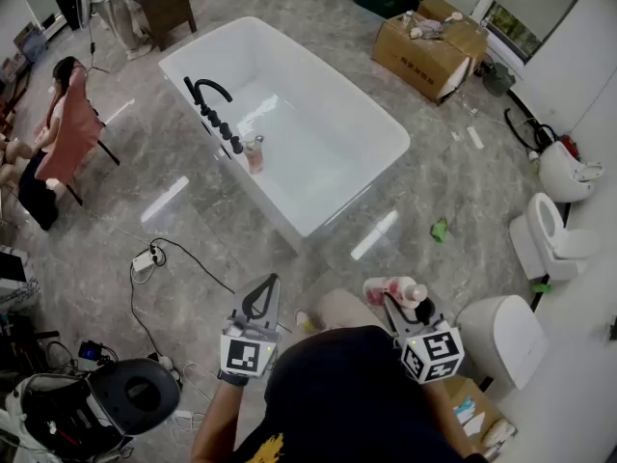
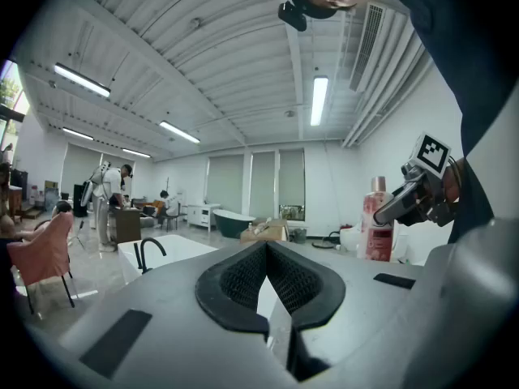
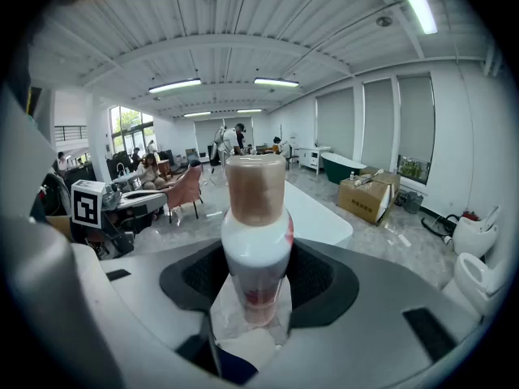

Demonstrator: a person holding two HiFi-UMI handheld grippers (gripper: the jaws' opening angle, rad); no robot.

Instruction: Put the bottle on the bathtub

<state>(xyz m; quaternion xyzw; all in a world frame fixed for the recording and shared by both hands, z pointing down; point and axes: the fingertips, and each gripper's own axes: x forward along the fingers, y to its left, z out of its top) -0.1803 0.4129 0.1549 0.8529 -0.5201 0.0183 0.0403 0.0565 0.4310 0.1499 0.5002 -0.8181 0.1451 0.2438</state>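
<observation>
The white bathtub (image 1: 318, 133) stands on the floor ahead of me, with a black faucet (image 1: 205, 91) on its left rim. My right gripper (image 1: 396, 303) is low at the right, shut on a pink-and-white bottle (image 1: 399, 291) with a tan cap. In the right gripper view the bottle (image 3: 255, 233) stands upright between the jaws, the bathtub (image 3: 316, 209) behind it. My left gripper (image 1: 269, 282) is shut with nothing in it; its jaws (image 2: 266, 248) meet at the tips. It also sees the bottle (image 2: 377, 221) to its right.
Another pinkish bottle (image 1: 254, 152) stands on the tub's left rim by the faucet knobs. A cardboard box (image 1: 429, 51) lies beyond the tub. Toilets (image 1: 551, 234) line the right wall. A person sits on a pink chair (image 1: 69, 133) at left. Cables and a power strip (image 1: 145, 258) cross the floor.
</observation>
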